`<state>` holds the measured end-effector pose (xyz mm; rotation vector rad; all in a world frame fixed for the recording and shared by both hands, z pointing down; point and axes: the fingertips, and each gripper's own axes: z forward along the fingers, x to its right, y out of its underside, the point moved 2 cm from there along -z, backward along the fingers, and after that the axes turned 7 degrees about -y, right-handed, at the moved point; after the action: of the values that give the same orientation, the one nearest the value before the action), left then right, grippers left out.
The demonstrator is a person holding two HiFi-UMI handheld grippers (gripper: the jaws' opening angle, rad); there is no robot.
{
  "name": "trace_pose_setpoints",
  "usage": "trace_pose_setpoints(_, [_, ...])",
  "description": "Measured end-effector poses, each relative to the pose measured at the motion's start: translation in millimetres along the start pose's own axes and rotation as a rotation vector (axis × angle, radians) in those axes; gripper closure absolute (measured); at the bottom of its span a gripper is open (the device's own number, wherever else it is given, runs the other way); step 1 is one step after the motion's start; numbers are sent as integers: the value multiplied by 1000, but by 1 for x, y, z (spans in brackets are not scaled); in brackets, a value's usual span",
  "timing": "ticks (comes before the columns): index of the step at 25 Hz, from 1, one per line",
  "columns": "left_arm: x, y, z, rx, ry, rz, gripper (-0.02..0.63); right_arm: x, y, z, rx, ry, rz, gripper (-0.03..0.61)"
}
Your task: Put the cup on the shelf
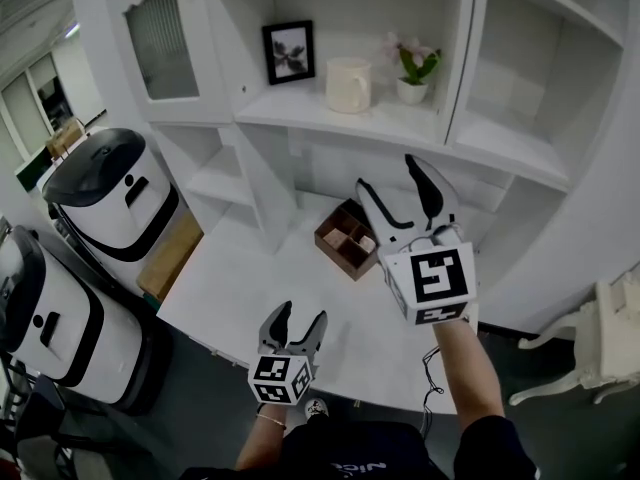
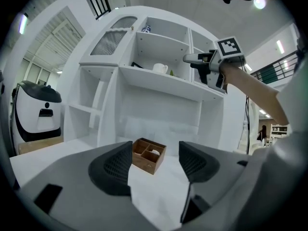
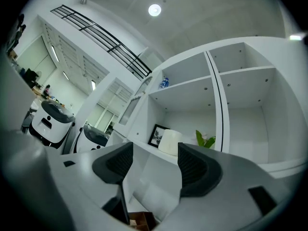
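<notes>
Head view: the cream, smooth cylindrical ceramic cup (image 1: 348, 85) stands upright on the white cabinet shelf (image 1: 300, 114), between a black picture frame (image 1: 289, 52) and a potted plant (image 1: 413, 73). The right gripper (image 1: 388, 172), jaws spread and empty, is below the cup and nearer it than the left gripper (image 1: 301, 313). Left gripper view: the spread, empty jaws frame a brown wooden compartment box (image 2: 149, 155), with the cup high above. Right gripper view: the cup is straight ahead between ribbed dark pads, well apart from them.
</notes>
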<state>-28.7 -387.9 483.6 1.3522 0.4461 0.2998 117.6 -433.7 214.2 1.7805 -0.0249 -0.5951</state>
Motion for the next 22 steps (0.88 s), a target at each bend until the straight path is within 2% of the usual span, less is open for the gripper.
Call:
trace_pose_setpoints(12, [11, 1, -21, 53, 0, -20, 313, -24, 30, -54, 57, 15, 5, 288])
trace_pose_setpoints(22, [20, 14, -34, 42, -5, -25, 313, -47, 97, -94, -24, -12, 106, 288])
